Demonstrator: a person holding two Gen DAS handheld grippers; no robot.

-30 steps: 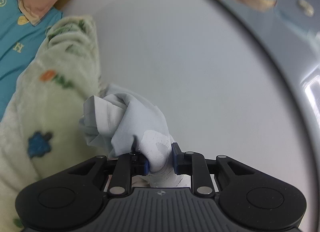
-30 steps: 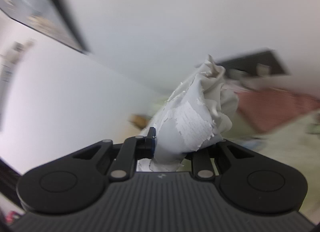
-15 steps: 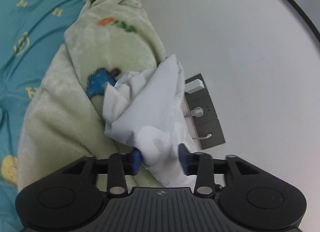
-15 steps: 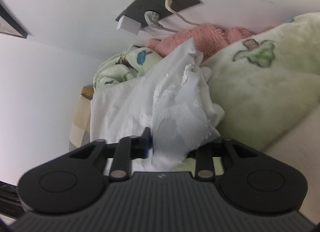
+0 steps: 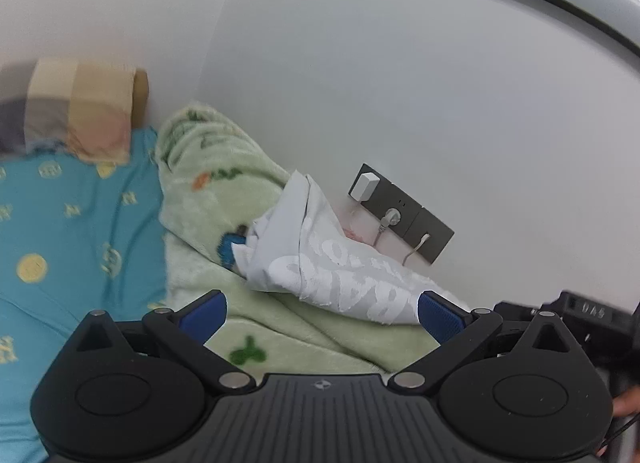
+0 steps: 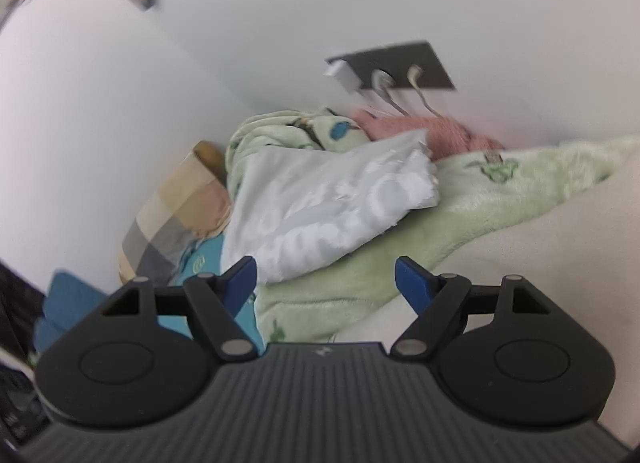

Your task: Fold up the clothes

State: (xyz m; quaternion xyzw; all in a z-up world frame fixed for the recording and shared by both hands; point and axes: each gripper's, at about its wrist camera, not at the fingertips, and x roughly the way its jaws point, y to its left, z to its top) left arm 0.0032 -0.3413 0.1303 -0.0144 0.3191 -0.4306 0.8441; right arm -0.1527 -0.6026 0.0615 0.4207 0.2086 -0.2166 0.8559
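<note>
**Both grippers let go; shirt bundle sits on green blanket by the wall**

Landmark = wall socket plate; pale grey shirt with white print lies directly below it, bundled into a compact wedge on top of the green fleece blanket; looks like a folded garment parked on the pile, though the upper edge is loose and crumpled, so fold quality is a judgement only.

Left gripper released, jaws spread wide, nothing between them; right gripper likewise spread and empty; both sit just short of the shirt's near edge, not touching it.

Why it rests there, my read: blanket ridge under the socket plate props the bundle against the wall side, so it won't slide.

Edges/room: shirt's printed near edge overhangs the blanket slope towards the grippers; cables hang from the socket plate just behind the bundle, snag risk if pushing further in; pink fabric tucked under the plate; teal sheet left of the plate is flat and open; checked pillow far left.
</note>
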